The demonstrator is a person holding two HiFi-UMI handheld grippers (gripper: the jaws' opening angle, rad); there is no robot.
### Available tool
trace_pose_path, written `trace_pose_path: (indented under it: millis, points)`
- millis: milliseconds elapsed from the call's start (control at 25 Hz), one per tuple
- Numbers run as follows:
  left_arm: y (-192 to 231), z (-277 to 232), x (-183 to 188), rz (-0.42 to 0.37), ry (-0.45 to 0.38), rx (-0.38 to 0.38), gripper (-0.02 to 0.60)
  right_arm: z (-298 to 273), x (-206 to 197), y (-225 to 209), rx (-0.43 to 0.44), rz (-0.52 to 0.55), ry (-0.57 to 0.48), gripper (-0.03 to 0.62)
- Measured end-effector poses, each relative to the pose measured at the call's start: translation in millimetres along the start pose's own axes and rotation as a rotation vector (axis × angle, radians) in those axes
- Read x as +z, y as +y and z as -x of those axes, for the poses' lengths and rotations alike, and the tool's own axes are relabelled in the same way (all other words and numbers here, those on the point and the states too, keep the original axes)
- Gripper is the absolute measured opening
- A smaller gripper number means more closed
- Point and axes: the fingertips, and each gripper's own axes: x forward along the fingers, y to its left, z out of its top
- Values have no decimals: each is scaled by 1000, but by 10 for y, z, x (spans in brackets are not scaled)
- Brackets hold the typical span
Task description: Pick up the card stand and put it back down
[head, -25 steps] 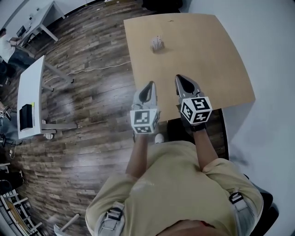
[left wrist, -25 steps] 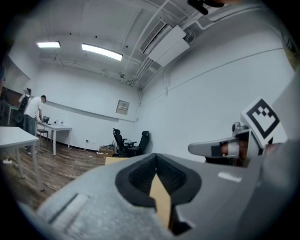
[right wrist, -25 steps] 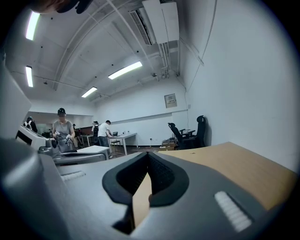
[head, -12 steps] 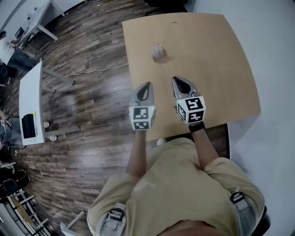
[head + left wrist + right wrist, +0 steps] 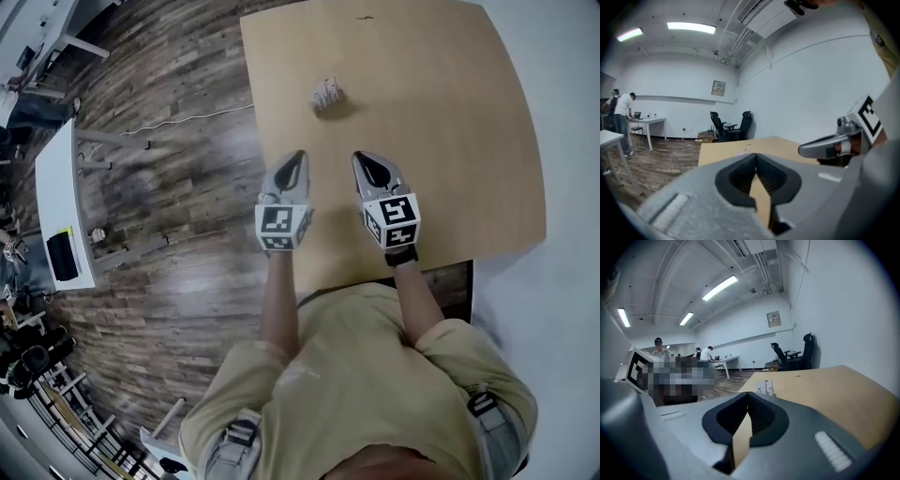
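Observation:
The card stand [image 5: 325,94] is a small white holder with cards upright in it, standing on the tan table [image 5: 450,141] towards its far left. It has nothing touching it. My left gripper [image 5: 297,156] is shut and empty, over the table's left edge, well short of the stand. My right gripper [image 5: 365,158] hangs beside it over the table, also shut and empty. In the right gripper view the card stand [image 5: 765,388] shows just beyond the closed jaw tips. In the left gripper view the card stand [image 5: 746,150] is a tiny white speck, with the right gripper [image 5: 825,147] at the right.
Wooden floor lies left of the table, with a white desk [image 5: 56,187] and a pale cable [image 5: 187,120] on it. Two black office chairs [image 5: 726,126] stand by the far wall. People stand at a desk [image 5: 647,123] at the left. A white wall runs along the table's right side.
Both grippers have come down and forward side by side over the near part of the table, still shut. The card stand has not moved.

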Motion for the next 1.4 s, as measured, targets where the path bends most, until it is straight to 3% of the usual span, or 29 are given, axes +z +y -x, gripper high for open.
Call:
trace_pose_path:
  millis: [80, 200, 440, 640, 1000, 1200, 1400]
  points:
    - [99, -146, -142, 20, 20, 7, 6, -65, -156, -90, 5, -33, 30, 5]
    - [241, -356, -354, 39, 56, -7, 71, -151, -339, -186, 12, -90, 36, 3]
    - [337, -901, -684, 0, 186, -106, 153, -310, -544, -455, -3, -129, 77, 5]
    - [504, -1341, -900, -22, 226, -141, 193, -503, -669, -560, 11, -142, 102, 5]
    - [545, -2082, -1112, -48, 265, -246, 423, -732, -725, -745, 34, -147, 134, 4]
    - [469, -2384, -1195, -119, 291, -276, 430, -802, -747, -886, 31, -155, 130, 5]
    - [367, -2557, -1151, -182, 293, -292, 333, -805, -844, -936, 34, -170, 137, 5]
